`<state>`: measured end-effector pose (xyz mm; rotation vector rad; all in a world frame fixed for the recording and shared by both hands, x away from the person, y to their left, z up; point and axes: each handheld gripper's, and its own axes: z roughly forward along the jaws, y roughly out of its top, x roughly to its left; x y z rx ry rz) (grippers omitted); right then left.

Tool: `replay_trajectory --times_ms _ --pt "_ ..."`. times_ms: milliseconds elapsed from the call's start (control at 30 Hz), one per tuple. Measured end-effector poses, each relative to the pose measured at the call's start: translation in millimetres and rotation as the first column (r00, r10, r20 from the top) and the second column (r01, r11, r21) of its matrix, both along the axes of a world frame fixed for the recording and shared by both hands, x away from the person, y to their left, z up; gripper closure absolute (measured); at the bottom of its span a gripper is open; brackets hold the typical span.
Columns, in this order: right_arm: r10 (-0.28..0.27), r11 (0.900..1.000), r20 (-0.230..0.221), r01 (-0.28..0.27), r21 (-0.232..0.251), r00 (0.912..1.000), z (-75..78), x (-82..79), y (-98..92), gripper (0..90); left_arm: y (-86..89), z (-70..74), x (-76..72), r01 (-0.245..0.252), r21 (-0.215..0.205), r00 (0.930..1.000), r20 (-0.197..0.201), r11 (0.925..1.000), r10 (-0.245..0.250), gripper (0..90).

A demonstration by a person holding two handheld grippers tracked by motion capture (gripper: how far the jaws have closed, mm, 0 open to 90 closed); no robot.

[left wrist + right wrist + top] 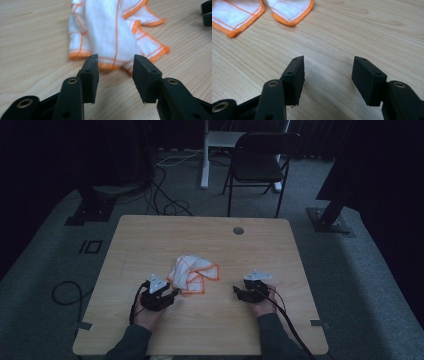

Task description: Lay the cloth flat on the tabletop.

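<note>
Cloth [192, 274], crumpled, mid-surface toward the near edge. Left gripper [115, 65] at its near hem, fingers [90, 75] apart, nothing clamped. Right gripper [327, 72] well right, gaping over bare surface [362, 30]. Reach stage, probably; next: close on the hem.

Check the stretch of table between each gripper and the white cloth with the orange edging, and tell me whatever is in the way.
Nothing visible blocks either path. The left gripper stands open right at the near hem of the cloth, with only bare table before it. The right gripper, also open, sits farther off, with bare wood up to the cloth's corners.
</note>
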<state>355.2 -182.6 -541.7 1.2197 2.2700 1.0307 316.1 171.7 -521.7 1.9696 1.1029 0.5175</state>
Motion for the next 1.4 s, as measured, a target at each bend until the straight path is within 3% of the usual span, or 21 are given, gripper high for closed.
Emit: replay_trajectory --times_ms 233,333,467,533,667,800,1100,1400 --pt "0.002 1.0 0.001 -0.002 -0.007 1.0 -0.4 -0.3 0.9 42.4 -13.1 8.1 14.4 0.025 0.008 0.9997 0.008 0.9997 -0.025 52.3" --pt "-0.001 1.0 0.007 0.002 -0.014 1.0 -0.3 -0.7 1.2 42.0 -19.7 6.8 21.4 0.017 0.048 0.9999 0.0 0.9987 -0.017 51.2" --pt "0.001 1.0 0.006 -0.001 -0.022 1.0 -0.7 -0.6 1.4 41.8 -25.0 5.5 28.3 0.014 0.056 0.9999 -0.008 0.9983 -0.014 51.3" --pt "0.002 1.0 0.005 -0.002 -0.023 1.0 -0.9 -0.6 1.6 41.7 -26.6 5.6 30.5 0.006 0.074 0.9998 -0.018 0.9972 -0.005 54.9" --pt "0.002 1.0 0.006 -0.002 -0.025 1.0 -1.0 -0.8 1.8 41.7 -28.2 8.0 34.0 0.013 0.082 0.9993 -0.037 0.9965 -0.01 75.3" --pt "0.004 1.0 0.008 -0.004 -0.026 1.0 -0.9 -1.0 1.7 41.8 -28.4 13.4 35.9 0.031 0.063 0.9987 -0.042 0.9975 -0.028 83.9" --pt "0.005 1.0 0.01 -0.005 -0.026 0.9999 -0.6 -1.3 1.8 41.7 -39.5 23.5 39.2 0.067 0.017 0.9973 -0.031 0.9976 -0.067 84.5" --pt "0.008 1.0 0.012 -0.008 -0.024 0.9999 -0.1 -2.0 2.2 41.8 -59.3 27.7 43.8 0.123 -0.034 0.9918 -0.033 0.9919 -0.124 84.4"
